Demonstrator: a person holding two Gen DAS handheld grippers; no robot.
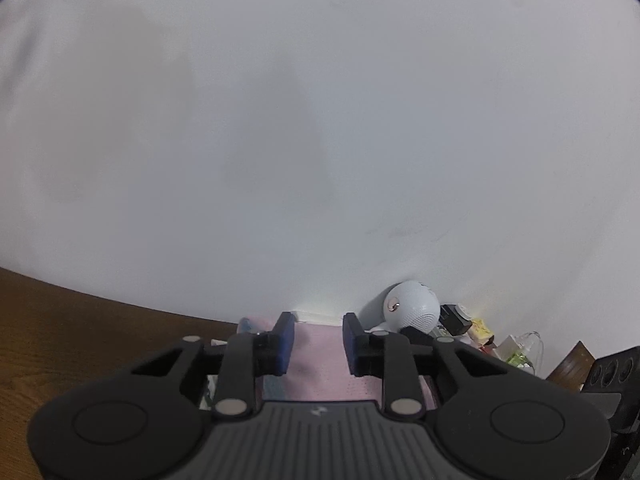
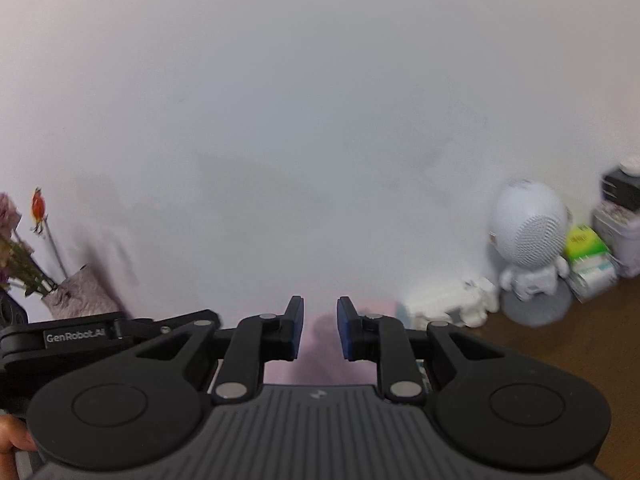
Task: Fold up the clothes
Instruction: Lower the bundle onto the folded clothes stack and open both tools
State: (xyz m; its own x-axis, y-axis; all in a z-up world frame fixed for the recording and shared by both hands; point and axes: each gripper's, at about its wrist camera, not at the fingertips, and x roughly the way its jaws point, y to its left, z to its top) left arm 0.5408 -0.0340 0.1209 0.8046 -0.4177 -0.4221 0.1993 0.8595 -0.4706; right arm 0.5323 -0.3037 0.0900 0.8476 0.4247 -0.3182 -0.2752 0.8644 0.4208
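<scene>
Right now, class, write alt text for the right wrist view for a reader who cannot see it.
The right gripper, fingers apart, points at a white wall above a pink cloth. A white round-headed robot figure stands at right on the brown table, and a vase of dried flowers at left.

The left gripper (image 1: 319, 344) has matte black linkage arms, silver round pivot pins, blue pads (image 1: 286, 342) and a ribbed grey housing with a small white logo. The right gripper (image 2: 320, 328) is built alike. At nine o'clock, white "GenRobot.AI" lettering; at seven, bare fingertip skin.
</scene>
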